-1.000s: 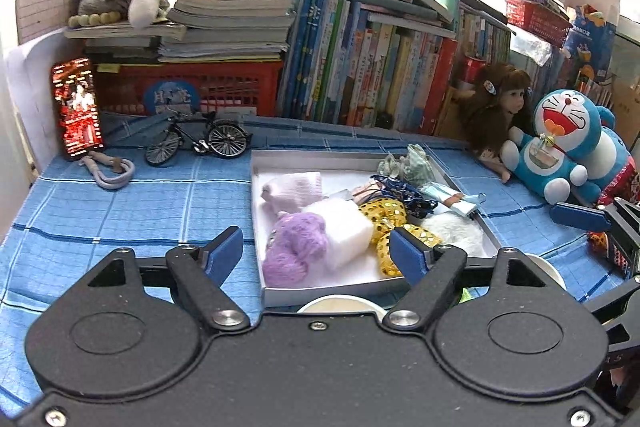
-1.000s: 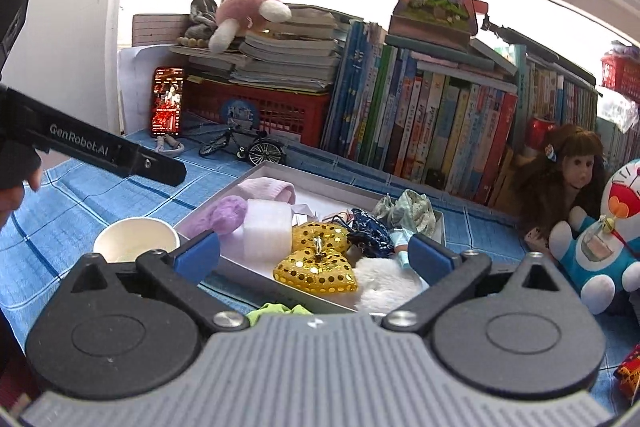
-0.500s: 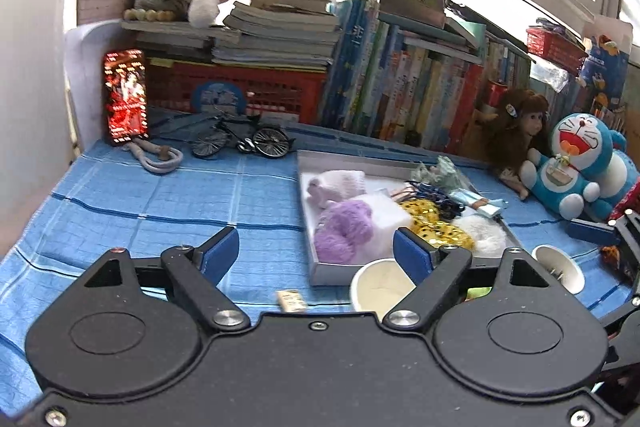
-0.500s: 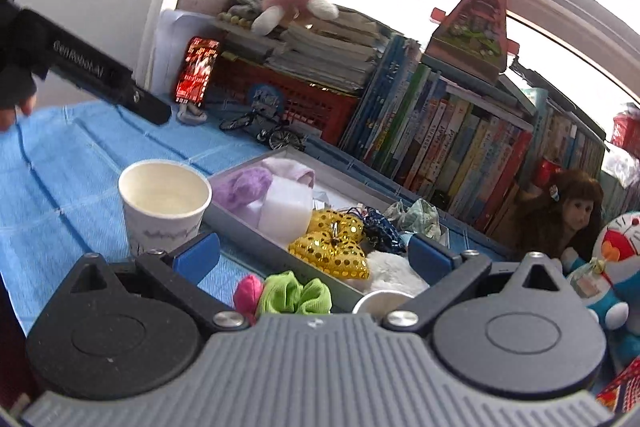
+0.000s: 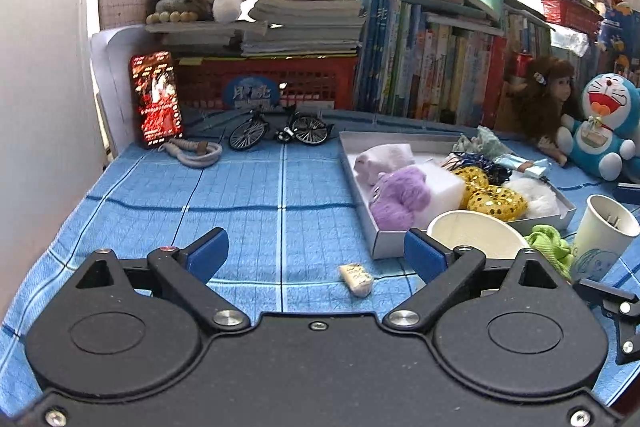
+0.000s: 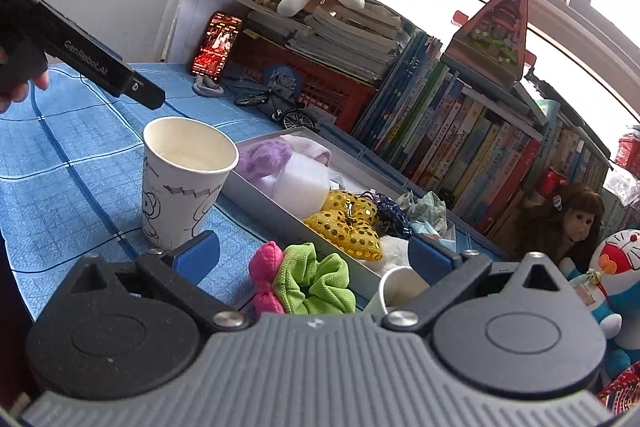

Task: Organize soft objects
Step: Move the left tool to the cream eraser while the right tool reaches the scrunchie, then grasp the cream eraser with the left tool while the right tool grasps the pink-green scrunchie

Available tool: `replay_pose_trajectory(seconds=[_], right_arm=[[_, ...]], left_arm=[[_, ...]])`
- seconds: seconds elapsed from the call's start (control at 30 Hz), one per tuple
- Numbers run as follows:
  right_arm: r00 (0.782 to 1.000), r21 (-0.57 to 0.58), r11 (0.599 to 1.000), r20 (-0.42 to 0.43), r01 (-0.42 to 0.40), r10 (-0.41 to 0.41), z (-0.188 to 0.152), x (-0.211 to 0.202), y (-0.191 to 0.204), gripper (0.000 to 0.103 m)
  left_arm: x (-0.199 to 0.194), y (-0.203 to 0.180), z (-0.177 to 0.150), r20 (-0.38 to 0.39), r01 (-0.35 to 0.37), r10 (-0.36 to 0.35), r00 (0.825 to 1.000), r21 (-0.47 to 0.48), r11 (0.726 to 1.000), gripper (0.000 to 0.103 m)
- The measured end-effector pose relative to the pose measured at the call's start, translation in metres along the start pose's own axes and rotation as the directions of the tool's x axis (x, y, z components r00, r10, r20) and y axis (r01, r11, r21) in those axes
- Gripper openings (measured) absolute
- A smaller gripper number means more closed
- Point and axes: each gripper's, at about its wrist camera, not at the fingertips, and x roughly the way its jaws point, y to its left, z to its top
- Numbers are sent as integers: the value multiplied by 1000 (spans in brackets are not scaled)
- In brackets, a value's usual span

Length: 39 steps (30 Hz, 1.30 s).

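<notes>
A grey tray (image 5: 390,241) (image 6: 256,193) on the blue cloth holds a purple fluffy ball (image 5: 400,193) (image 6: 264,155), a pale pink knit (image 5: 384,159), a white sponge block (image 5: 442,183) (image 6: 300,187), gold sequin hearts (image 5: 496,197) (image 6: 348,223), a white pompom (image 5: 536,197) and a tangle of small items. A green scrunchie (image 6: 316,281) (image 5: 548,245) and a pink one (image 6: 264,277) lie on the cloth before the tray, between my right gripper's (image 6: 314,261) open jaws. My left gripper (image 5: 316,253) is open and empty above bare cloth.
Two paper cups stand by the tray: one (image 6: 184,179) (image 5: 472,233) at its near-left corner, one (image 5: 604,235) (image 6: 396,291) at the right. A small beige eraser (image 5: 356,279) lies on the cloth. Toy bicycle (image 5: 280,131), phone (image 5: 156,99), books, monkey doll (image 5: 536,95) and Doraemon plush (image 5: 604,127) line the back.
Both grippers have pulled back from the tray, the left one swinging leftward. The cups, scrunchies and eraser have come into view. Both stay open.
</notes>
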Motion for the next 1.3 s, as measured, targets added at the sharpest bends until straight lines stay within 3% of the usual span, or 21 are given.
replay_pose_trajectory(seconds=[0.2, 0.37, 0.5, 0.63, 0.7, 0.83, 1.0, 1.17, 1.3], right_arm=[[1000, 39, 999, 19, 13, -13, -12, -3, 10, 103], [998, 136, 991, 60, 3, -11, -21, -8, 14, 98], [996, 166, 986, 82, 12, -25, -26, -10, 22, 89], [997, 191, 982, 67, 17, -30, -31, -8, 26, 81], [999, 205, 979, 41, 16, -25, -34, -5, 27, 76], [999, 221, 975, 16, 34, -39, -38, 1, 28, 74], [998, 228, 972, 4, 54, -56, -39, 6, 28, 74], [998, 236, 970, -10, 58, -57, -40, 11, 27, 74], [998, 245, 967, -24, 64, -60, -40, 16, 27, 75]], left_arm=[[10, 12, -7, -5, -27, 27, 1000, -48, 998, 85], [19, 22, -12, -30, -20, 16, 999, -115, 993, 78], [29, 31, -14, -72, 18, -34, 997, -204, 979, 65], [40, 41, -17, -118, 71, -115, 986, -326, 943, 44], [46, 44, -19, -135, 85, -144, 980, -372, 925, 41], [57, 42, -20, -154, 114, -191, 969, -407, 906, 33], [73, 39, -17, -175, 140, -248, 953, -472, 870, 30], [88, 31, -13, -209, 83, -190, 959, -434, 897, 25], [96, 30, -17, -224, 88, -210, 952, -454, 887, 25]])
